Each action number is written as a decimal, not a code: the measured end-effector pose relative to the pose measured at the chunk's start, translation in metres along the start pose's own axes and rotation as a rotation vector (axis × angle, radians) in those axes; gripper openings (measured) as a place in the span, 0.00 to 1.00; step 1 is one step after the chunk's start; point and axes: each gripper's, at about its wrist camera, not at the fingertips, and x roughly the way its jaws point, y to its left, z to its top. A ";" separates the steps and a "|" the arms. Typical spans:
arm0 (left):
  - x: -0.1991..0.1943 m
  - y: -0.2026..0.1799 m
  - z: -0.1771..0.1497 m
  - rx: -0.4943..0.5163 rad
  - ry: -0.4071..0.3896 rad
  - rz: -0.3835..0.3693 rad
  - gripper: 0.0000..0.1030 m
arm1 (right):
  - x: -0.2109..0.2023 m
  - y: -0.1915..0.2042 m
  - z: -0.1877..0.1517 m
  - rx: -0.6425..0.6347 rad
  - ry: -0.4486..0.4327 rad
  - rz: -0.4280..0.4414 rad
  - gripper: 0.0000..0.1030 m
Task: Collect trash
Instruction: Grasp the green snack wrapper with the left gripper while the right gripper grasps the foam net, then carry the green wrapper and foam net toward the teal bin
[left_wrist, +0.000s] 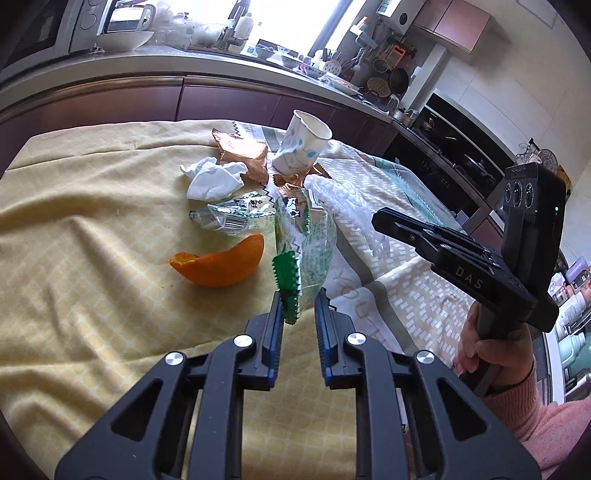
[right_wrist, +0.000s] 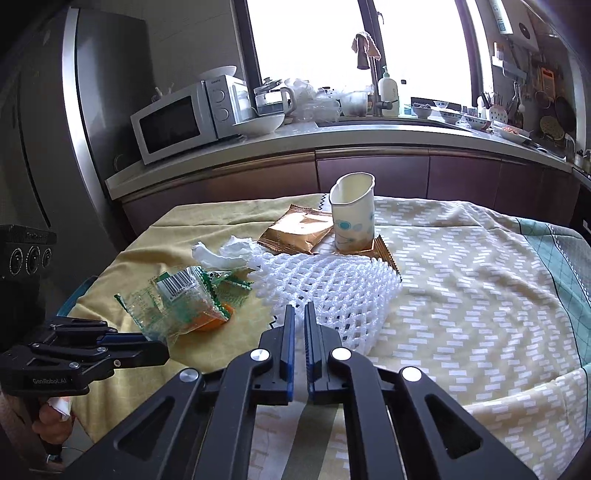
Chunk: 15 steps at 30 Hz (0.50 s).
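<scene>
Left tongs (left_wrist: 298, 302) stand parted, with the crumpled green-and-clear plastic wrapper (left_wrist: 301, 243) reaching down between the blue pads; its serrated green edge lies against the left pad, but the other pad stands apart from it, so nothing is gripped yet. Right tongs (right_wrist: 300, 314) are nearly closed, a thin slit left between the pads and nothing in it, their tips just at the near edge of the white foam mesh fruit sleeve (right_wrist: 325, 284).

All the trash lies on the counter, which is draped in a pale yellow patterned cloth (left_wrist: 74, 240). From the left tongs the wrapper runs straight ahead, its long axis roughly in line with the fingers, so closing on it looks like the step at hand; the left hand is clearly the nearer one for it. A curved orange peel (left_wrist: 221, 264) sits just left of the wrapper, a second crumpled clear wrapper with a barcode (left_wrist: 229, 218) beyond it, then a wad of white tissue (left_wrist: 212, 177). Farther back a copper foil packet (right_wrist: 295, 230) lies flat, and a dented white paper cup with blue dots (right_wrist: 352, 216) stands upright beside it, touching a second copper packet under its base.

The mesh sleeve lies directly ahead of the right tongs, which would need to part before taking it.
</scene>
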 end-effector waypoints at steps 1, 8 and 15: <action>-0.005 0.001 -0.001 0.001 -0.009 0.005 0.17 | -0.003 0.001 0.001 0.002 -0.006 0.007 0.04; -0.034 0.011 -0.013 -0.009 -0.043 0.030 0.17 | -0.018 0.018 0.007 -0.020 -0.042 0.044 0.03; -0.058 0.029 -0.024 -0.038 -0.071 0.070 0.17 | -0.013 0.023 0.006 -0.016 -0.028 -0.009 0.17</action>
